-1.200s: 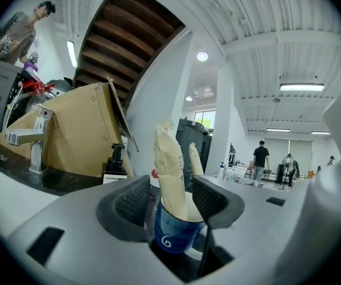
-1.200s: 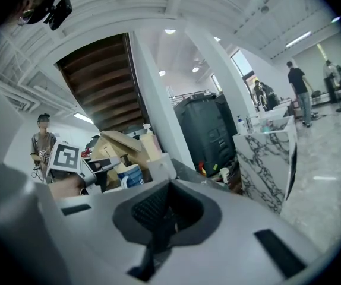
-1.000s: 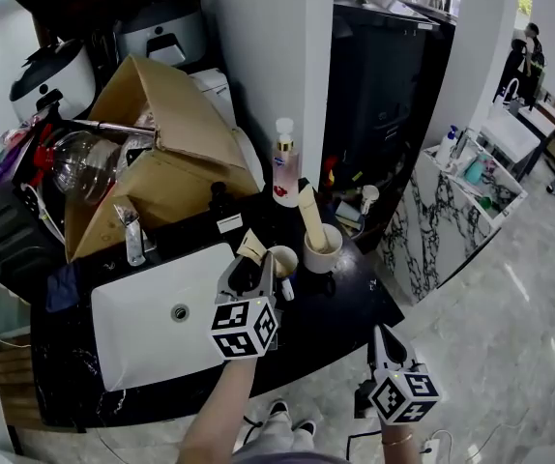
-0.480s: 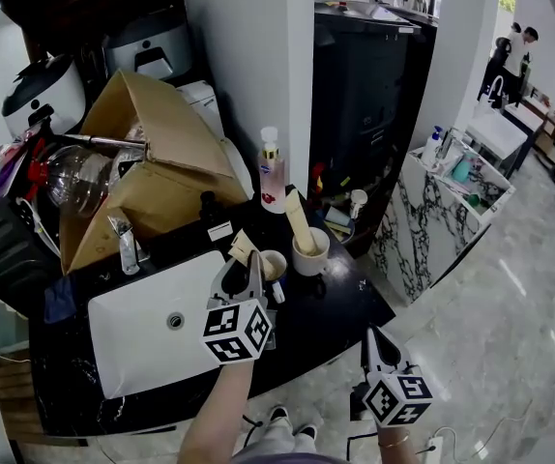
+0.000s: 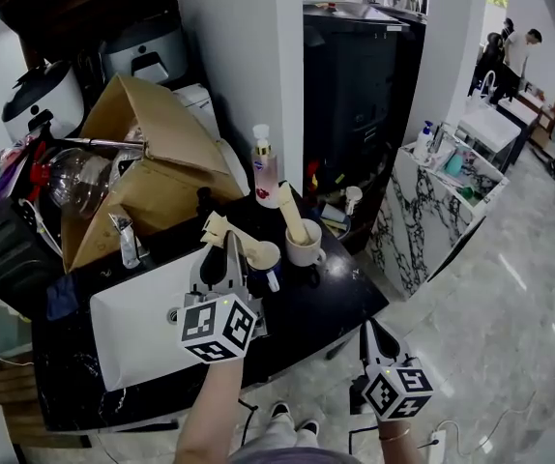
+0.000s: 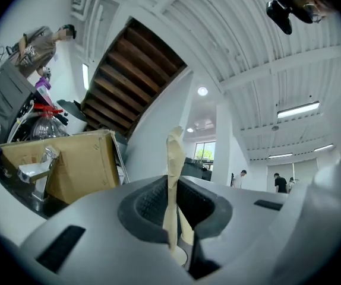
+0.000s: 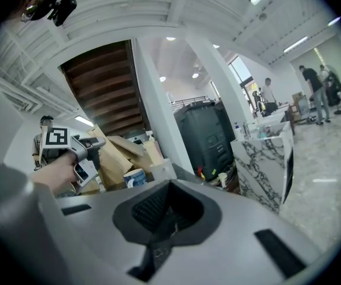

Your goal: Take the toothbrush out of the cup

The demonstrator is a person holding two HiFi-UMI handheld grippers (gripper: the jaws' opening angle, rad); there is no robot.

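Closing just now, the fingers of the left gripper clamp a slim, flat, beige toothbrush upright.

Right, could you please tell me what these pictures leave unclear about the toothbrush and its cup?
Lower end of the toothbrush: left gripper view, hidden between the jaws of the left gripper, which have just been closing on it.
Whether that end is clear of the cup: head view, too small.
Bristles: every view, the toothbrush is wrapped.

White pillar behind a black counter – pale marble floor, ribbed ceiling with strip lights
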